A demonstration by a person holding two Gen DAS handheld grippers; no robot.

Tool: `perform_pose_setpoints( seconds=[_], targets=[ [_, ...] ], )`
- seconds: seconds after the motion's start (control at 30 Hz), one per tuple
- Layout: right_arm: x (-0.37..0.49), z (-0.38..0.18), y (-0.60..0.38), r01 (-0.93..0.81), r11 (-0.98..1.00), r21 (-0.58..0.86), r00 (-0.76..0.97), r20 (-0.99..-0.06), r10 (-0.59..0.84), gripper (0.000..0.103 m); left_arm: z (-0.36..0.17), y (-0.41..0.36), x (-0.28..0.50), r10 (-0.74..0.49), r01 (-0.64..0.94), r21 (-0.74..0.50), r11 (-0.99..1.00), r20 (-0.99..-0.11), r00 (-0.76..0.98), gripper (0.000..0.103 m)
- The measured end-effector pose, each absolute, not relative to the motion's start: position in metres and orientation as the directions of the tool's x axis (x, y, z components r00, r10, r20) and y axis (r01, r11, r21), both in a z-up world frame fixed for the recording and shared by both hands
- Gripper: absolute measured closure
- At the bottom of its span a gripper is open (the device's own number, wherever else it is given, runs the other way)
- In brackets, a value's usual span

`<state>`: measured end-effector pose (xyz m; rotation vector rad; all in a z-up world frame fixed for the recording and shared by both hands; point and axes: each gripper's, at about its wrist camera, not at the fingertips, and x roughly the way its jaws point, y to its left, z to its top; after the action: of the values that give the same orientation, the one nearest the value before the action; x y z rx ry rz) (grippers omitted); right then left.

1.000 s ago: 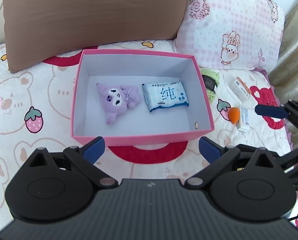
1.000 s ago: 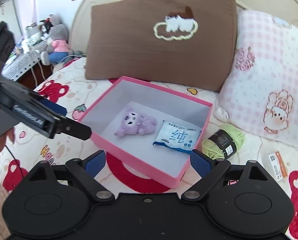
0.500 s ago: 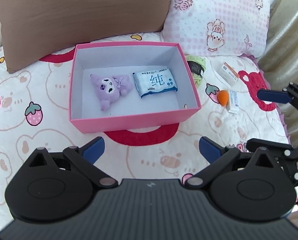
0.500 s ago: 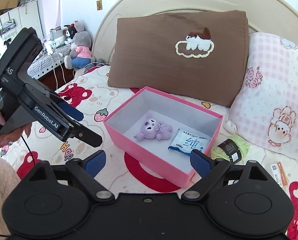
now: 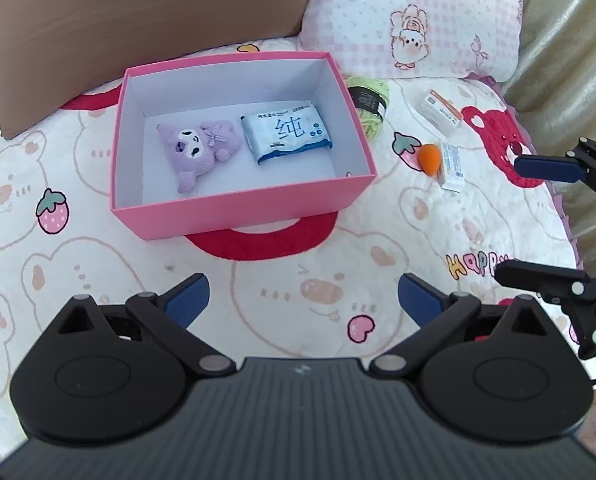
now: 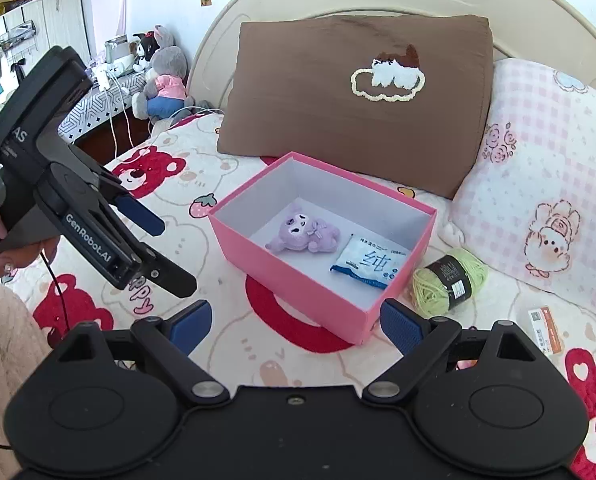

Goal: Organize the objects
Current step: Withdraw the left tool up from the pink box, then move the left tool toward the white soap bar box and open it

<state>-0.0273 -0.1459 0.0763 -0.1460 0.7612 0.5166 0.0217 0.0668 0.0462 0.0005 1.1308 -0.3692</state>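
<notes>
A pink box (image 5: 242,212) (image 6: 298,276) sits on the bed and holds a purple plush (image 5: 198,148) (image 6: 304,236) and a blue wipes pack (image 5: 286,134) (image 6: 368,262). Right of the box lie green yarn (image 5: 372,100) (image 6: 450,280), an orange sponge (image 5: 430,158), a white sachet (image 5: 452,164) and a small white-orange carton (image 5: 442,112) (image 6: 546,330). My left gripper (image 5: 302,300) (image 6: 162,248) is open and empty, in front of the box. My right gripper (image 6: 294,320) (image 5: 534,220) is open and empty, at the box's right front.
A brown pillow (image 6: 358,100) and a pink checked pillow (image 6: 538,200) lean against the headboard behind the box. The bed's right edge with a curtain (image 5: 558,32) is near. A desk with plush toys (image 6: 158,76) stands left of the bed.
Both grippers have pulled back and up from the box, so it looks smaller and farther. The left gripper now shows fully in the right wrist view. Nothing was picked up.
</notes>
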Motion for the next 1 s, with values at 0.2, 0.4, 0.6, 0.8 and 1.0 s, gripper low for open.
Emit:
perform_pose_setpoints(
  seconds=[0.2, 0.4, 0.6, 0.8, 1.0],
  targets=[
    [-0.036, 0.074, -0.158, -0.483, 0.874, 0.052, 0.611, -0.695, 0.379, 0.010, 0.044, 0.053, 0.018, -0.294, 0.288, -0.194, 0.938, -0.884, 0.362, 0.001],
    [-0.045, 0.072, -0.176, -0.466, 0.883, 0.052, 0.621, -0.692, 0.369, 0.010, 0.041, 0.029, 0.015, -0.306, 0.312, -0.199, 0.929, -0.888, 0.344, 0.001],
    [-0.050, 0.064, -0.200, -0.449, 0.892, 0.045, 0.625, -0.698, 0.350, 0.010, 0.035, 0.002, 0.015, -0.311, 0.339, -0.197, 0.920, -0.894, 0.323, 0.001],
    [-0.050, 0.048, -0.225, -0.408, 0.912, 0.040, 0.633, -0.708, 0.314, 0.010, 0.027, -0.025, 0.023, -0.328, 0.352, -0.213, 0.911, -0.893, 0.307, 0.001],
    [-0.046, 0.031, -0.248, -0.377, 0.926, -0.016, 0.653, -0.714, 0.253, 0.010, 0.010, -0.051, 0.035, -0.354, 0.350, -0.246, 0.904, -0.889, 0.289, 0.001]
  ],
)
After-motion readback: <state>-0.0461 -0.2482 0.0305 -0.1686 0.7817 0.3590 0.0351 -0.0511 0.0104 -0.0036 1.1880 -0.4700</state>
